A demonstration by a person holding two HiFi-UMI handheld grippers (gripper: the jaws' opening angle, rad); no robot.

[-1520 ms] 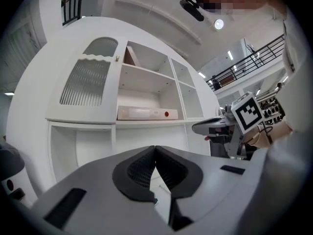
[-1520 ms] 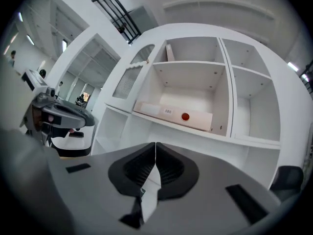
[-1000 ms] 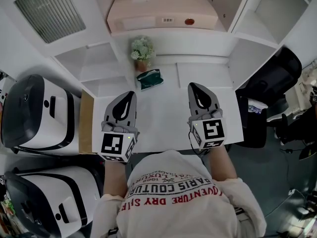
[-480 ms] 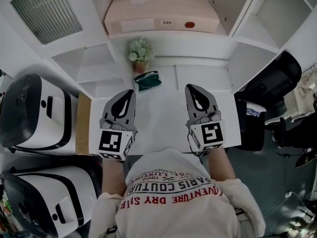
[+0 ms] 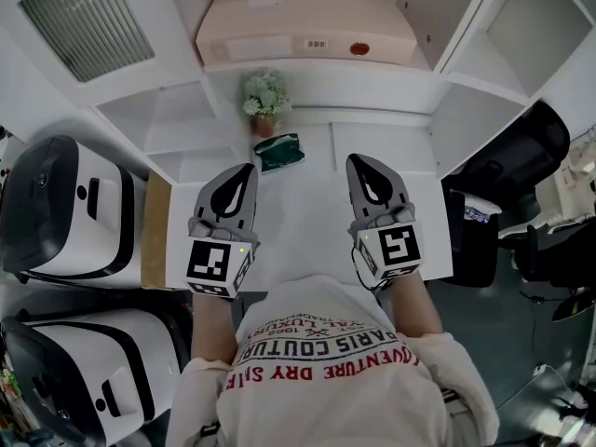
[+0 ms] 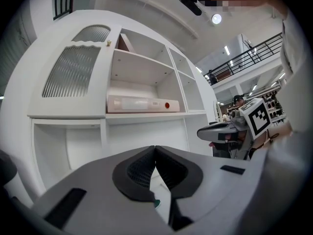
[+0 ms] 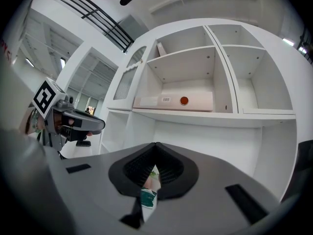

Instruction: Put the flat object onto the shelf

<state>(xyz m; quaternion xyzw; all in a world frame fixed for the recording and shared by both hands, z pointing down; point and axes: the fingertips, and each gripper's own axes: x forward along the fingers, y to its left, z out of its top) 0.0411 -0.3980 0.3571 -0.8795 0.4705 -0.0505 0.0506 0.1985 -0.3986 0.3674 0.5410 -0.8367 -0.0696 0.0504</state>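
The flat object, a dark green pouch, lies on the white desk below the shelf unit, next to a small potted plant. My left gripper hovers over the desk left of and nearer than the pouch; its jaws are shut with nothing in them. My right gripper hangs to the pouch's right, also shut and empty. In the left gripper view the tips meet, and a sliver of the pouch shows below them. The right gripper view shows the pouch under its closed tips.
A long pink box lies on the shelf above the desk. Open white compartments flank it on both sides. Two white-and-black machines stand at the left, and a black chair at the right.
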